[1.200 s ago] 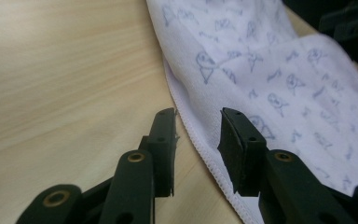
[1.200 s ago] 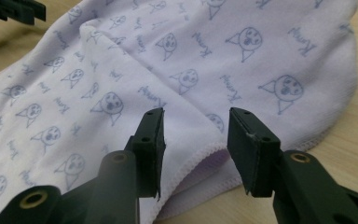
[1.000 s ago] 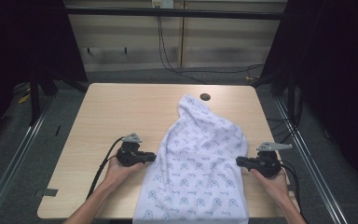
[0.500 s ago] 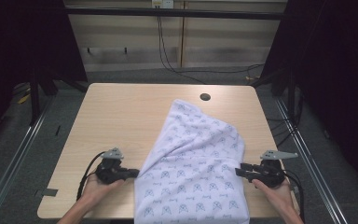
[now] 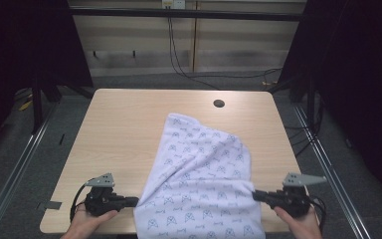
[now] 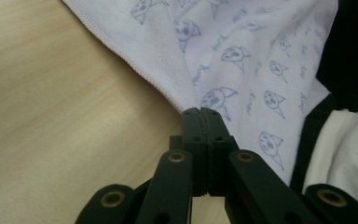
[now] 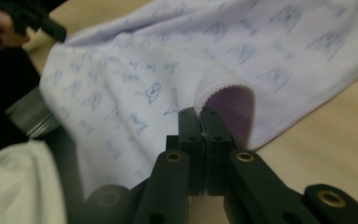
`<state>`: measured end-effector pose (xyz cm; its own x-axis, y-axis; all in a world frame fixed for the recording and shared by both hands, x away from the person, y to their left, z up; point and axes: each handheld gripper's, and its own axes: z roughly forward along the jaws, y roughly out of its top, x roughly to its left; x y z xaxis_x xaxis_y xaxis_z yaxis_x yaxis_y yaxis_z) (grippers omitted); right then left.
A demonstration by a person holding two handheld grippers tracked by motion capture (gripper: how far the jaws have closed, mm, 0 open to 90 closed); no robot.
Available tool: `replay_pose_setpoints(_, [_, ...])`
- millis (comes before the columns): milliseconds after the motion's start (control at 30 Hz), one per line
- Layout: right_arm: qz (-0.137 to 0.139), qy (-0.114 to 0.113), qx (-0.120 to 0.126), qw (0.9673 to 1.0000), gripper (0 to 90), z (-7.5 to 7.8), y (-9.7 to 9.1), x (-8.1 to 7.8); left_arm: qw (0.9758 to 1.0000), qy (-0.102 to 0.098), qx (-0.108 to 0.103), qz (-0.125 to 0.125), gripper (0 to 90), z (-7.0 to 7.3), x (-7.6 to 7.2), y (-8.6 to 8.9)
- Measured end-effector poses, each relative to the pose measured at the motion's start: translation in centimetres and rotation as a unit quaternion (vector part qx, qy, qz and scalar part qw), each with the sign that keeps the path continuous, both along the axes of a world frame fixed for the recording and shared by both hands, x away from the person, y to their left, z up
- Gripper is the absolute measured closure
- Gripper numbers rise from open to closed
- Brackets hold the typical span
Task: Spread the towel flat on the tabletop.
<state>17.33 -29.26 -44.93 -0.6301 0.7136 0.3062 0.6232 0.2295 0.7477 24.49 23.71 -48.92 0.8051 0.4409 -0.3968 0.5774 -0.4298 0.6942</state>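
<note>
The cloth's near edge is cut off at the high view's bottom.

One white printed cloth lies on one wooden table. Two grippers are in view: the left gripper at near left, the right gripper at near right. One dark hole sits at the far side.

free: bare table left | obstacle: cloth centre

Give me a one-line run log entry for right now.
left gripper: shut on cloth edge | right gripper: shut on cloth edge | cloth: stretched between both, overhanging the near edge of table
</note>
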Motion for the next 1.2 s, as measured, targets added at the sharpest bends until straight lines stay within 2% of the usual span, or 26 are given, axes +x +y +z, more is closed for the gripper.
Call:
replay_pose_setpoints(100, [0.033, 0.049, -0.021, 0.998, 86.0, -0.3, 0.4, -3.0, 0.9999, -0.002, -0.011, -0.009, 89.6, 0.4, -1.0, 0.2])
replay_pose_setpoints(133, [0.037, 0.049, -0.03, 0.9977, 82.1, -0.4, 0.6, -3.9, 0.9998, -0.008, -0.015, -0.01, 89.1, 0.6, -1.1, 0.2])
replay_pose_setpoints(200, [0.028, 0.053, -0.028, 0.9978, 73.9, -0.4, 0.5, -4.6, 0.999, -0.026, -0.033, -0.011, 84.6, 1.2, -1.1, 0.0])
replay_pose_setpoints(233, [0.023, 0.038, -0.024, 0.9987, 69.3, -0.3, 0.2, -4.6, 0.9988, -0.031, -0.033, -0.014, 81.5, 1.4, -0.8, -0.3])
replay_pose_setpoints(267, [0.014, 0.023, -0.021, 0.9994, 68.8, -0.1, -0.1, -4.2, 0.9988, -0.039, -0.027, -0.009, 79.6, 1.5, 0.0, -0.9])
replay_pose_setpoints(300, [-0.006, 0.009, -0.014, 0.9998, 68.1, 0.1, -0.8, -3.3, 0.999, -0.038, -0.025, -0.007, 78.3, 1.4, 0.5, -1.3])
replay_pose_setpoints(333, [-0.013, 0.0, -0.01, 0.9999, 68.0, 0.2, -1.0, -2.8, 0.9988, -0.046, -0.012, -0.004, 77.1, 1.3, 1.3, -1.9])
replay_pose_setpoints(367, [-0.019, -0.011, -0.016, 0.9996, 68.0, 0.3, -1.2, -1.8, 0.9979, -0.064, 0.011, 0.003, 74.9, 1.1, 2.5, -2.6])
replay_pose_setpoints(400, [-0.024, -0.014, -0.019, 0.9994, 68.2, 0.2, -1.3, -0.4, 0.998, -0.061, 0.012, 0.009, 73.7, 1.0, 3.6, -3.0])
replay_pose_setpoints(467, [-0.019, -0.008, -0.015, 0.9997, 68.2, -0.4, -1.1, 1.9, 0.9984, -0.049, 0.005, 0.028, 71.7, 0.8, 5.5, -3.9])
replay_pose_setpoints(533, [-0.012, -0.006, -0.028, 0.9995, 67.0, -1.3, -0.3, 5.0, 0.9959, -0.077, 0.033, 0.034, 71.7, 0.7, 7.7, -5.5])
replay_pose_setpoints(633, [-0.013, -0.006, -0.058, 0.9982, 65.1, -2.0, 0.6, 8.6, 0.9957, -0.072, 0.037, 0.046, 72.6, 0.2, 10.1, -6.8])
replay_pose_setpoints(667, [-0.016, -0.007, -0.064, 0.9978, 64.0, -2.2, 0.9, 9.8, 0.9957, -0.07, 0.046, 0.04, 74.9, -0.1, 10.7, -7.4])
replay_pose_setpoints(700, [-0.019, 0.003, -0.066, 0.9976, 63.0, -2.4, 1.0, 11.0, 0.9948, -0.073, 0.056, 0.044, 74.6, -0.6, 11.1, -7.8])
replay_pose_setpoints(733, [-0.024, 0.017, -0.061, 0.9977, 62.4, -2.6, 1.1, 12.2, 0.9949, -0.059, 0.068, 0.045, 75.8, -1.2, 11.5, -8.1])
replay_pose_setpoints(833, [-0.026, 0.018, -0.071, 0.997, 61.6, -3.5, 1.7, 14.5, 0.9939, -0.068, 0.07, 0.051, 84.8, -1.5, 11.8, -8.1])
replay_pose_setpoints(867, [-0.029, 0.017, -0.083, 0.996, 60.6, -3.7, 2.1, 15.0, 0.993, -0.073, 0.075, 0.054, 87.8, -1.5, 11.8, -8.1])
replay_pose_setpoints(900, [-0.031, 0.015, -0.096, 0.9948, 59.6, -4.0, 2.4, 15.4, 0.9934, -0.072, 0.071, 0.053, 89.8, -1.5, 11.9, -7.9])
replay_pose_setpoints(967, [-0.023, 0.018, -0.124, 0.9919, 63.9, -4.8, 3.2, 15.8, 0.9942, -0.068, 0.067, 0.05, 90.0, -1.6, 11.6, -7.7])
replay_pose_setpoints(1000, [-0.022, 0.0, -0.13, 0.9912, 66.2, -4.9, 3.6, 15.5, 0.9944, -0.066, 0.069, 0.045, 90.0, -1.5, 11.3, -7.5])
replay_pose_setpoints(1100, [-0.008, -0.004, -0.142, 0.9898, 80.4, -4.8, 3.9, 14.2, 0.9941, -0.069, 0.077, 0.035, 90.0, -1.3, 9.5, -6.7])
replay_pose_setpoints(1167, [-0.005, -0.002, -0.127, 0.9919, 86.5, -4.9, 3.6, 13.1, 0.9944, -0.067, 0.079, 0.018, 90.0, -1.2, 7.8, -6.0])
replay_pose_setpoints(1200, [-0.003, 0.004, -0.12, 0.9927, 87.0, -4.9, 3.5, 12.5, 0.9956, -0.058, 0.072, 0.011, 90.0, -1.2, 7.0, -5.7])
